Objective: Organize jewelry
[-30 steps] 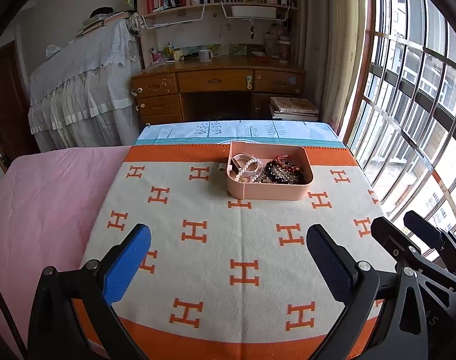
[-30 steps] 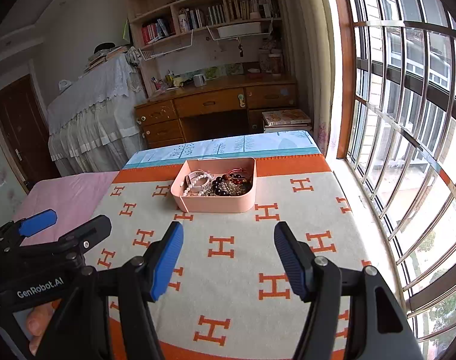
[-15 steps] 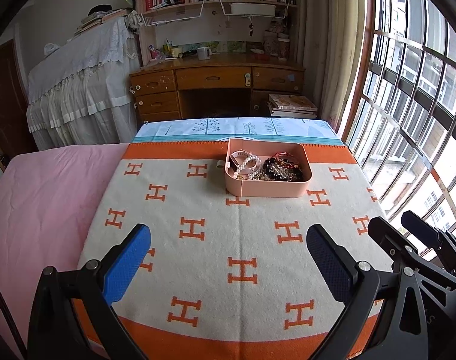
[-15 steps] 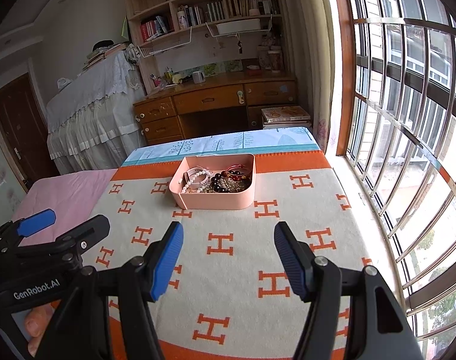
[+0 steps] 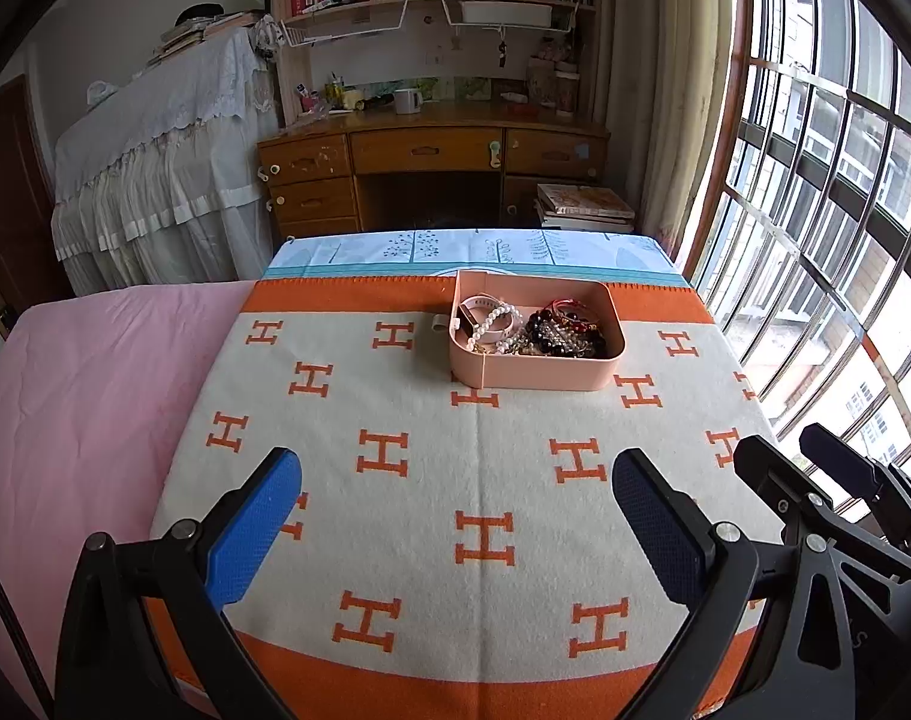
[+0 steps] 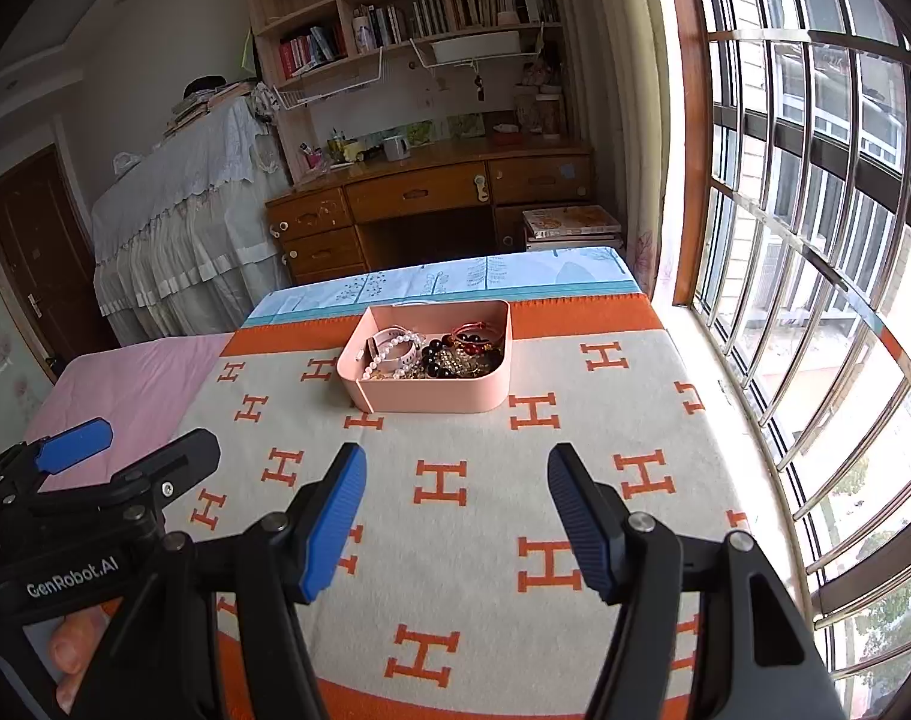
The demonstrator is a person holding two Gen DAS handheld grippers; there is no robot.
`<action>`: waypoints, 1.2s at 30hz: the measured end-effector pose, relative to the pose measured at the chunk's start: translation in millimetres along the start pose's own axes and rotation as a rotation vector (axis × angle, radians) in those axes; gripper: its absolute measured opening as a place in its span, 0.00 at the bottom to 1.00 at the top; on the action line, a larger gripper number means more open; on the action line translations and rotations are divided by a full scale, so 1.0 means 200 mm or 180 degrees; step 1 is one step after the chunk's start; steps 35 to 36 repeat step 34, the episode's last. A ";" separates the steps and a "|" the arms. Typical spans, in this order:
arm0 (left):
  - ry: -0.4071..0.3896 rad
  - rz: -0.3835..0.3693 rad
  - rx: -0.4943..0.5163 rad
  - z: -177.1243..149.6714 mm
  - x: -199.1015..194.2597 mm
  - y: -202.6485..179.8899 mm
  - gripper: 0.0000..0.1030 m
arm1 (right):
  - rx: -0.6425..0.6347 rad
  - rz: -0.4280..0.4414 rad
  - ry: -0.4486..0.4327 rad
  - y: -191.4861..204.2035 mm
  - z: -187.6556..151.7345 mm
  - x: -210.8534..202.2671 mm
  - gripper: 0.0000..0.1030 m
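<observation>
A: Starting at your left, your left gripper (image 5: pixel 455 516) hangs over the cream blanket (image 5: pixel 431 480) with the orange H marks, blue pads spread wide, nothing between them.

B: Confirmed from the other side. In your right wrist view that left gripper (image 6: pixel 119 450) sits down at nine o'clock, low over the blanket's edge beside the pink sheet (image 6: pixel 131 378).

A: Move across to the middle. The pink tray (image 5: pixel 536 372) stands at twelve o'clock from your left gripper, well apart from it, on the blanket near its far orange border.

B: Inside it, a white bead bracelet (image 5: pixel 497 318) and a pale watch strap lie at the left end, and dark and red beads (image 5: pixel 566 327) pile at the right. Finer pieces are too tangled to name.

A: Now your right gripper (image 6: pixel 455 516): fingers parted, empty, and the tray (image 6: pixel 431 396) at twelve o'clock ahead of it too.

B: At far right, the barred window (image 6: pixel 815 240) runs alongside the bed.
</observation>
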State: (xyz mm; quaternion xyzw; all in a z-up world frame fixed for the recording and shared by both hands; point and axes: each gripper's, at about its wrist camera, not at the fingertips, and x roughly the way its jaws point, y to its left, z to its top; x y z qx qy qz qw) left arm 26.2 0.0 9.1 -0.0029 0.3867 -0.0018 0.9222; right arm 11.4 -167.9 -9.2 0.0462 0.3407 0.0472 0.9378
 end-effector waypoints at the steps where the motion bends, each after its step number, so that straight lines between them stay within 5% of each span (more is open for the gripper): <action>1: 0.0006 -0.0001 0.0000 0.00 0.00 0.00 0.99 | 0.0002 -0.0002 -0.0001 0.00 0.00 0.00 0.62; 36: 0.0031 -0.0009 -0.0001 -0.01 0.00 0.01 0.99 | 0.0009 -0.0003 0.0027 0.00 -0.02 0.01 0.62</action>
